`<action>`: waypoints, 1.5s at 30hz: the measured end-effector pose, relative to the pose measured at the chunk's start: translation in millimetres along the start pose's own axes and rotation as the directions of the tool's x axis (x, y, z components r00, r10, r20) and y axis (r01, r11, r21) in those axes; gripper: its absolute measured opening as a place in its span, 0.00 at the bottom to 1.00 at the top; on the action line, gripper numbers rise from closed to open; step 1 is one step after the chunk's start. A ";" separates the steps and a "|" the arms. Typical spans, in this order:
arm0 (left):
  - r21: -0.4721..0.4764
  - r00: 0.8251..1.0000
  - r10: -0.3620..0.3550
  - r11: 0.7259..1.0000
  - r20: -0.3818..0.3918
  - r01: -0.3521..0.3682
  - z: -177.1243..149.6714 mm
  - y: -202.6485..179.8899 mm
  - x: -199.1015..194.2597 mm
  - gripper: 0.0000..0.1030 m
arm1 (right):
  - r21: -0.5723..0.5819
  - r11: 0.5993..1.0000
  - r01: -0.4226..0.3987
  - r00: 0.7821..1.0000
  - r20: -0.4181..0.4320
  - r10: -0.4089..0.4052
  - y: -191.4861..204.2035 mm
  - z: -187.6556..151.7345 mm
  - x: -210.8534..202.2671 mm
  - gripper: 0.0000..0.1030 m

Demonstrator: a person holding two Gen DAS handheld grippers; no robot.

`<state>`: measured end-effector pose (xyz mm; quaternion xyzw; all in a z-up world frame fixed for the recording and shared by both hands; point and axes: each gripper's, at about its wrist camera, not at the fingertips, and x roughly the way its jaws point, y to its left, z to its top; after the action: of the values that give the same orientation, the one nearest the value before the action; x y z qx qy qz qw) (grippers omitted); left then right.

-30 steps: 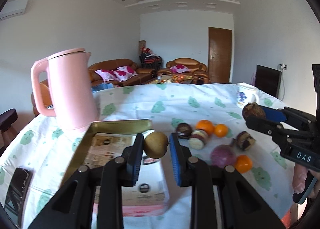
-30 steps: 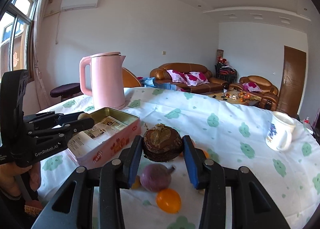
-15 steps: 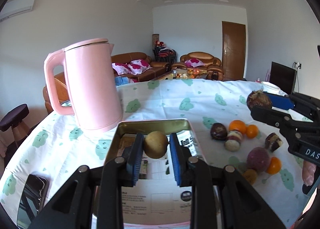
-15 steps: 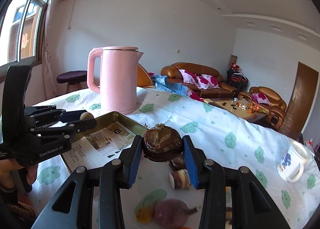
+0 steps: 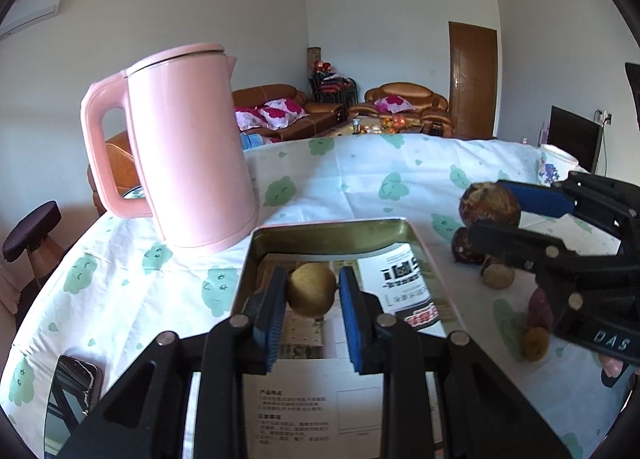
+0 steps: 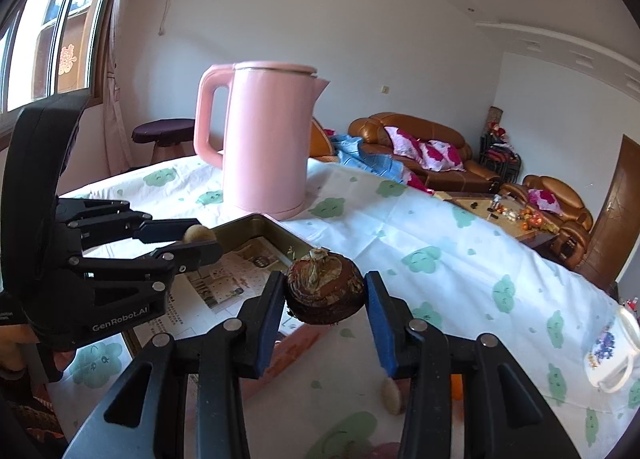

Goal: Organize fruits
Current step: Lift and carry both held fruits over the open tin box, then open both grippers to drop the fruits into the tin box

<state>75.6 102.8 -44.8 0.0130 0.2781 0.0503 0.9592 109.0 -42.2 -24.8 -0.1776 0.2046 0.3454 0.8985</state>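
While clamped in the left tongs [image 5: 313, 295], small round tan fruit [image 5: 311, 294], hanging over the open tin [image 5: 332, 235] lined with printed paper. Gripped in the right tongs [image 6: 325, 295]: squat dark-brown fruit [image 6: 325, 291] with dried stem, just beside the tin's corner. Behind the tin, pink kettle [image 5: 188, 147]; loose fruits [image 5: 498, 275] on the cloth at right. Readable: "GenRobot.AI", "DAS".

Two close wrist views facing across the table, sharing pink kettle [image 5: 188, 147], tin [image 6: 256, 229]
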 end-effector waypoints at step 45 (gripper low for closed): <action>-0.040 0.999 0.031 0.999 -0.016 -0.031 -5.3 21.4 4.6 0.74 | 0.067 0.993 -0.095 0.986 -0.127 0.103 14.1 -3.7 45.8 0.61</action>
<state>74.7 124.5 -50.6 -0.0025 0.2843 0.0709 0.9561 129.4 -8.9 -52.9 -0.1618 0.2819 0.3710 0.8699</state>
